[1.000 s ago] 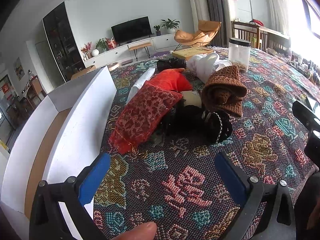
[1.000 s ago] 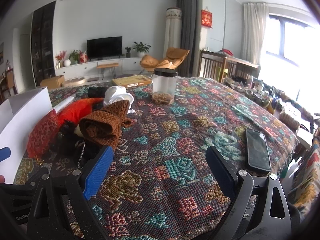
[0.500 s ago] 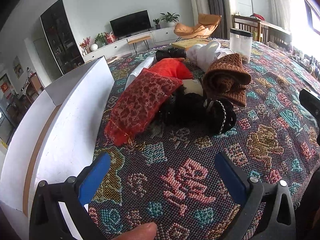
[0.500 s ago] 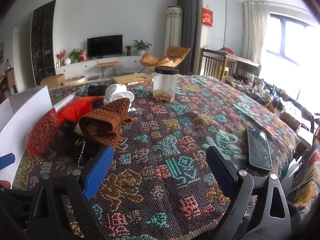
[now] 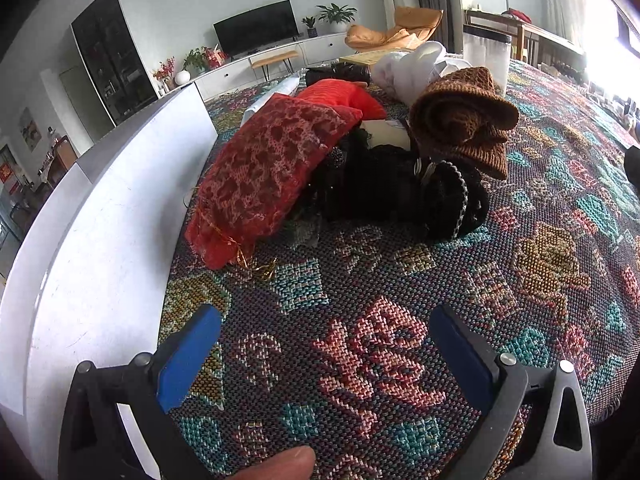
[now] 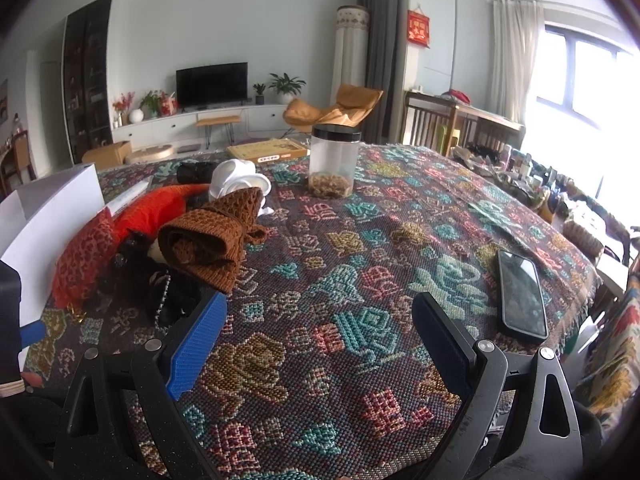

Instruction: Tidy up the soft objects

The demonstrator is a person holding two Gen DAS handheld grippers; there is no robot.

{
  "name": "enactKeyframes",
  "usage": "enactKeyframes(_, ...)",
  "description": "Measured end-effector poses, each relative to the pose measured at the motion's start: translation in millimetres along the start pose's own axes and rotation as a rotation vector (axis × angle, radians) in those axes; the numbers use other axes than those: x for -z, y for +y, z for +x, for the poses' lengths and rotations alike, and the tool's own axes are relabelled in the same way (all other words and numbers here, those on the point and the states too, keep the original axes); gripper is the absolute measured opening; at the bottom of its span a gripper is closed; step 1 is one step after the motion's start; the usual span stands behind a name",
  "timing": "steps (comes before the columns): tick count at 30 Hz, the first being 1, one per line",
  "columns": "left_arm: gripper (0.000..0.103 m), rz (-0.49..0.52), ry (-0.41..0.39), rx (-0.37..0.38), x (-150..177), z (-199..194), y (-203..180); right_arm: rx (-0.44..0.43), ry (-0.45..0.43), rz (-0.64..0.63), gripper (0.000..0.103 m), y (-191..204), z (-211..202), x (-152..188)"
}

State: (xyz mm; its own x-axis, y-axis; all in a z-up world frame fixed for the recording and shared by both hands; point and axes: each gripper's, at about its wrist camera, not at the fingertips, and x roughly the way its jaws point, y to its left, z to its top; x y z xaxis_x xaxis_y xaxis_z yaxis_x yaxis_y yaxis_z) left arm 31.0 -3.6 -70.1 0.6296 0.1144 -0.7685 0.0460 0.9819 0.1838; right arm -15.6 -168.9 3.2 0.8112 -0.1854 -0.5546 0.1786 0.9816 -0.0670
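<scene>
Soft objects lie heaped on the patterned tabletop (image 5: pixel 360 360), untouched, as I hold both tools short of them. My left hand-held gripper (image 5: pixel 324 344) hangs released and empty, jaws spread wide, nearest the pile; the red lace pouch (image 5: pixel 264 176) lies at its 12 o'clock, long axis running from 7 to 1 o'clock, tasselled end toward me. The white box (image 5: pixel 100 240) stands at 10 o'clock. Beyond the pouch sit a black beaded bundle (image 5: pixel 400 188), then the brown knit (image 5: pixel 460 120). My right hand-held gripper (image 6: pixel 316 332), likewise released, sees the heap at 10 o'clock, farther off.
</scene>
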Motion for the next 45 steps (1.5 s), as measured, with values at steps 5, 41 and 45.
enactKeyframes(5,0.103,-0.004,0.023,0.000,-2.5,13.3,-0.4,-0.003,0.011,-0.002,0.095,0.7,2.4,-0.9)
enactKeyframes(41,0.103,-0.153,0.058,0.122,-79.3,99.1,20.6,-0.065,0.394,0.017,0.095,-3.1,142.4,-3.2)
enactKeyframes(45,0.103,-0.156,0.052,0.121,-80.8,102.0,20.5,-0.066,0.349,0.042,0.096,-7.8,146.0,-2.2)
